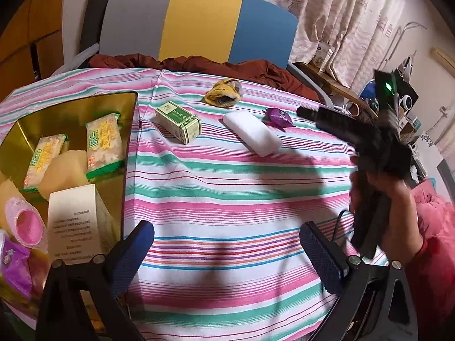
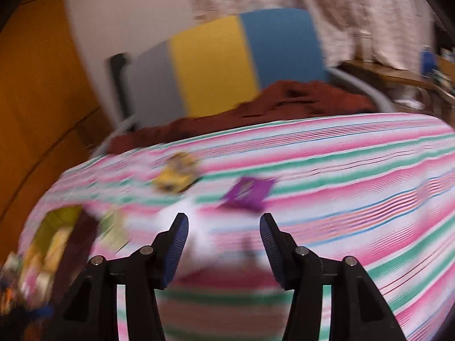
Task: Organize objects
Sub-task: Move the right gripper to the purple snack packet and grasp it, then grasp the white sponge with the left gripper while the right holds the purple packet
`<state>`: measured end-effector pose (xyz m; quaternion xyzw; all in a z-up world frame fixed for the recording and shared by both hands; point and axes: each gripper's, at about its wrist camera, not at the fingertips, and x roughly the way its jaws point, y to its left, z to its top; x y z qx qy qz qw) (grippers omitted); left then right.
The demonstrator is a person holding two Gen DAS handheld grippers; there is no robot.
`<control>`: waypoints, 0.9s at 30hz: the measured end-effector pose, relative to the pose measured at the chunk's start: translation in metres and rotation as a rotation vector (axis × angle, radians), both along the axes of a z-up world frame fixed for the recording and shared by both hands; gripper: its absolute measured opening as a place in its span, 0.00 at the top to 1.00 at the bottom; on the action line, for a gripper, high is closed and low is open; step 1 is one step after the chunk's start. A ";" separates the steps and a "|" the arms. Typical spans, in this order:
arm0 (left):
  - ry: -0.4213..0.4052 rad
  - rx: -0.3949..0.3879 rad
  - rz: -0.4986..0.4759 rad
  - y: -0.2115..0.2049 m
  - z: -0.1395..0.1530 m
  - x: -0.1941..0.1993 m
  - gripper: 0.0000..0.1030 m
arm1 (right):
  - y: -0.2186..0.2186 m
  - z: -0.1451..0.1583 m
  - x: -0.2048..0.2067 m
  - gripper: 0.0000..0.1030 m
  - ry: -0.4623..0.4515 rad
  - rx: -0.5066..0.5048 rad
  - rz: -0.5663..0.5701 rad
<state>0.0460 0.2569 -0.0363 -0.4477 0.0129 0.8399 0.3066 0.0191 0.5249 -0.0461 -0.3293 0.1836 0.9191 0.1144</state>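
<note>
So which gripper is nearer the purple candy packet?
Right. The right gripper is just short of the purple candy packet, fingers open; the left gripper hangs well back across the cloth, also open.

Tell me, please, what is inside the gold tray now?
In the gold tray lie two green snack packets, pale yellow blocks, a white box, a pink round thing and a purple wrapper. Whatever lies beneath them is covered.
</note>
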 end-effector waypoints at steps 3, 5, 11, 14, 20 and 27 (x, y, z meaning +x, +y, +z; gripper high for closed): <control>-0.001 0.001 0.016 0.000 0.001 -0.002 0.00 | 0.022 -0.005 -0.030 0.48 -0.055 -0.049 -0.080; 0.001 0.002 0.026 0.000 0.002 -0.005 0.00 | 0.028 -0.011 -0.047 0.47 -0.084 -0.070 -0.090; 0.000 0.008 0.055 -0.005 0.007 -0.012 0.00 | 0.030 -0.040 -0.083 0.48 -0.177 -0.069 -0.117; 0.005 0.010 0.064 -0.003 0.008 -0.015 0.00 | 0.028 -0.048 -0.081 0.54 -0.175 -0.056 -0.116; -0.015 0.013 0.053 0.010 0.007 -0.019 0.00 | 0.027 -0.044 -0.060 0.59 -0.165 0.019 -0.067; -0.024 0.027 0.084 0.045 0.012 -0.036 0.00 | 0.040 -0.042 -0.001 0.59 -0.163 0.102 -0.125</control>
